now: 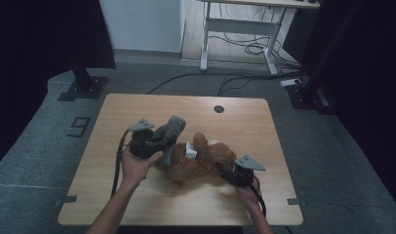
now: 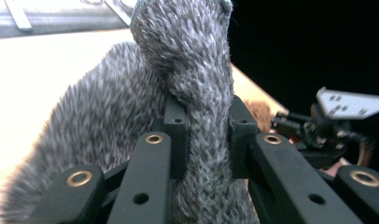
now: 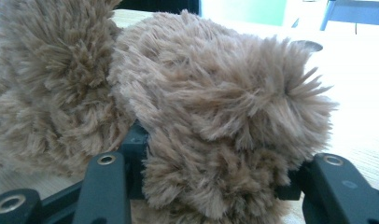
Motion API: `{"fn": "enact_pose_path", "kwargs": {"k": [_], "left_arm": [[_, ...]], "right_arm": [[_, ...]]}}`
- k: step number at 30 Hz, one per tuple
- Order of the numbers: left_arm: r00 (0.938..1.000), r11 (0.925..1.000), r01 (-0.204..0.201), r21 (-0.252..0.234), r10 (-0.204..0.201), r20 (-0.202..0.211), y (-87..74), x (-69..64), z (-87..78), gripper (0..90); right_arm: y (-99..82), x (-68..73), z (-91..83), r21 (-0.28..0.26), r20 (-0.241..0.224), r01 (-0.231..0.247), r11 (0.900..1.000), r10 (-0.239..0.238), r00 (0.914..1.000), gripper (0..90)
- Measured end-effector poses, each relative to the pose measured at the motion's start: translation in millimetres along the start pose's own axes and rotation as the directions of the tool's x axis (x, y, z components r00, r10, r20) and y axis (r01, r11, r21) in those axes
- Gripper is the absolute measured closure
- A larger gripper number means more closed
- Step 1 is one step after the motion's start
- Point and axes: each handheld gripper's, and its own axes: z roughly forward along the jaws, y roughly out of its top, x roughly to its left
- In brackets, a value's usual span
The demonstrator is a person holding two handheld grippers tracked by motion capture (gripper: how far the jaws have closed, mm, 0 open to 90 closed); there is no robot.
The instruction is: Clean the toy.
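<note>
Plush split: grey up, brown pinned

Left gripper [image 1: 159, 141] clamped on grey plush [image 1: 170, 130], lifted off table [image 1: 113, 122], likely to peel it away. Centre: brown teddy [image 1: 198, 161] lying on tabletop. Right gripper [image 1: 225, 171] squeezing teddy's fur, apparently anchoring it.

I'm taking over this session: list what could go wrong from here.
1. The left gripper pinches only a narrow fold of the grey plush toy; the fur could slip free.
2. The right gripper grips the brown teddy bear, which touches the grey toy, so lifting one might drag the other.
</note>
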Motion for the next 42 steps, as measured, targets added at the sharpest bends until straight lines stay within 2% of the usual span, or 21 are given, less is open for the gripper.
{"fn": "enact_pose_path", "kwargs": {"k": [2,3,5,9,12,14,16,18,23,25,26,28,31,33,34,35,37,40,42], "left_arm": [[0.9999,0.9989,-0.004,0.047,0.005,-0.010,-5.4,-2.8,16.9,74.7],[0.9996,0.9952,-0.011,0.097,0.014,-0.024,-12.9,-2.7,31.4,74.7],[0.9992,0.9933,-0.008,0.116,0.013,-0.039,-21.2,0.1,39.8,74.9],[0.9989,0.9928,0.033,0.115,-0.029,-0.037,-35.4,10.8,40.0,75.5],[0.9986,0.9920,0.043,0.119,-0.039,-0.036,-48.5,13.3,37.0,76.2],[0.9984,0.9934,0.055,0.100,-0.053,-0.018,-60.4,14.0,33.5,76.5],[0.9976,0.9946,0.069,0.077,-0.069,-0.008,-69.2,15.1,29.7,76.7],[0.9972,0.9953,0.074,0.062,-0.074,0.000,-77.4,15.2,26.9,76.8],[0.9974,0.9968,0.066,0.044,-0.067,0.024,-89.4,9.7,22.0,77.1],[0.9978,0.9975,0.058,0.042,-0.059,0.031,-92.6,6.5,20.2,77.1],[0.9979,0.9977,0.056,0.039,-0.057,0.032,-94.1,5.4,19.5,77.1],[0.9977,0.9979,0.058,0.031,-0.059,0.035,-96.9,4.3,17.5,77.1],[0.9957,0.9974,0.068,0.024,-0.070,0.061,-101.6,4.5,14.8,77.1],[0.9936,0.9967,0.078,0.025,-0.079,0.080,-101.6,4.5,11.1,77.0],[0.9934,0.9966,0.080,0.022,-0.082,0.081,-100.5,5.0,8.3,76.8],[0.9944,0.9969,0.077,0.015,-0.078,0.071,-98.6,6.2,4.0,76.7],[0.9961,0.9966,0.082,-0.003,-0.082,0.034,-95.6,11.6,-4.3,76.5],[0.9942,0.9940,0.107,-0.021,-0.107,-0.001,-96.1,21.8,-12.5,76.2],[0.9922,0.9926,0.115,-0.040,-0.116,-0.045,-97.4,28.8,-18.4,76.0]], "right_arm": [[-0.2,0.0,0.1,-0.003,0.000,-0.003,1.0000,0.003,1.0000,44.8],[-0.3,-0.1,-0.2,0.000,-0.002,-0.003,1.0000,0.003,1.0000,44.8],[-0.9,-0.2,-1.1,-0.001,-0.006,-0.002,1.0000,0.002,1.0000,44.0],[-2.2,0.0,-4.5,0.008,-0.033,0.013,0.9999,-0.013,0.9994,39.7],[-1.2,0.6,-9.5,0.011,-0.071,0.025,0.9996,-0.024,0.9972,28.8],[1.5,2.0,-16.3,0.018,-0.095,0.027,0.9995,-0.025,0.9951,22.7],[6.5,0.8,-23.0,0.014,-0.130,-0.008,0.9999,0.010,0.9915,17.9],[12.6,-1.0,-29.1,0.001,-0.145,-0.041,0.9991,0.041,0.9885,17.2],[37.5,-8.0,-30.3,-0.003,-0.140,-0.107,0.9943,0.105,0.9845,13.5],[46.5,-9.4,-24.8,0.015,-0.140,-0.109,0.9940,0.110,0.9840,12.6],[50.8,-8.9,-18.7,0.047,-0.154,-0.103,0.9935,0.110,0.9819,11.7],[50.5,-5.6,-6.6,0.111,-0.147,-0.070,0.9914,0.086,0.9854,9.2],[37.9,-1.8,4.9,0.196,-0.173,-0.086,0.9768,0.121,0.9775,4.6],[25.5,-1.0,8.5,0.242,-0.154,-0.102,0.9650,0.142,0.9778,1.0],[20.6,-1.8,9.0,0.253,-0.155,-0.120,0.9599,0.163,0.9743,0.6],[17.6,-2.0,8.5,0.257,-0.154,-0.134,0.9571,0.178,0.9720,0.6],[12.8,-0.8,7.3,0.265,-0.151,-0.133,0.9550,0.178,0.9724,1.0],[12.0,3.5,6.8,0.278,-0.150,-0.111,0.9543,0.157,0.9761,3.2],[11.9,3.6,6.6,0.283,-0.147,-0.118,0.9517,0.165,0.9753,3.8]]}}
